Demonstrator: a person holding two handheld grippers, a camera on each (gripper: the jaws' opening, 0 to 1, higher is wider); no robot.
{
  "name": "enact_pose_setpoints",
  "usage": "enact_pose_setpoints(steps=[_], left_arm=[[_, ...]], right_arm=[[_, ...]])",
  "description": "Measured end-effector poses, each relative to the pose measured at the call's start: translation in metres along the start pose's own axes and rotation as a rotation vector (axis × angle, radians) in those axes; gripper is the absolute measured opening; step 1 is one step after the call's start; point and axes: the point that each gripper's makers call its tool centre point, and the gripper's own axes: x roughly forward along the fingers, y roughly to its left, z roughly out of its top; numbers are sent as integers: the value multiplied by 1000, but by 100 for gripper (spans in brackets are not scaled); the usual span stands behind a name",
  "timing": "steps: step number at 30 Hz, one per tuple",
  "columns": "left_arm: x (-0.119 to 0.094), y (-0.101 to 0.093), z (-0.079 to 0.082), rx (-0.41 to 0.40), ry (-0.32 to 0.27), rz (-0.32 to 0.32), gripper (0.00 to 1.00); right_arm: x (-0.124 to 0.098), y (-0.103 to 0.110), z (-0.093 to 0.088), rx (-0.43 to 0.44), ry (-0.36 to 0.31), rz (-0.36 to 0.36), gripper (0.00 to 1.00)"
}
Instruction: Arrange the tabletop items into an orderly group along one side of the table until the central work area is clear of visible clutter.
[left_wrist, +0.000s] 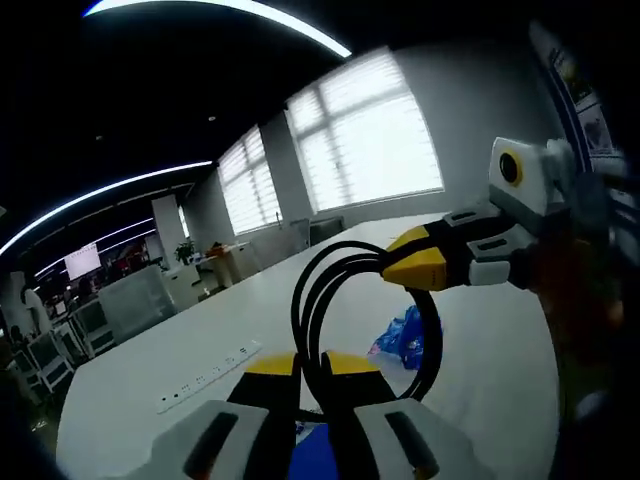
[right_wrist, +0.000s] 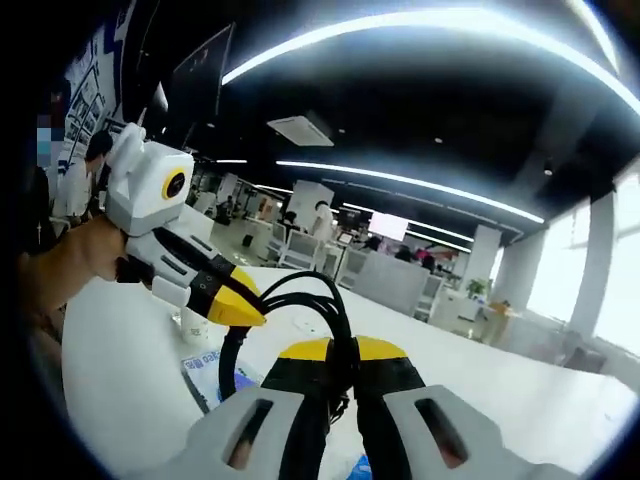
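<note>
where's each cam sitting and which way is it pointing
Left gripper view: rides the left gripper, facing the windows across the white table; its jaws clamp a looped black cable, and the right gripper enters from the right.
Right gripper view: rides the right gripper, facing the office interior; the left gripper enters from the left.
Shared: the cable, both grippers, the table.

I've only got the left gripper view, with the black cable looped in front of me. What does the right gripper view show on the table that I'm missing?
Observer: What looks like a small white cup stands on the table, near the left gripper.
Operator: Anything lying under the loop?
Observer: A blue-printed sheet lies flat below the black cable.
Operator: And the right gripper's own hold?
Observer: The right gripper has its jaws closed on the cable.
</note>
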Motion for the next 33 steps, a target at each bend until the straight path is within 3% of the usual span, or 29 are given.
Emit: enact_pose_setpoints(steps=[17, 33], left_arm=[[-18, -50, 17, 96, -21, -71, 6], [-21, -85, 14, 137, -25, -114, 7]], right_arm=[[-58, 5, 6, -31, -28, -53, 4], [-94, 7, -2, -53, -4, -110, 4]])
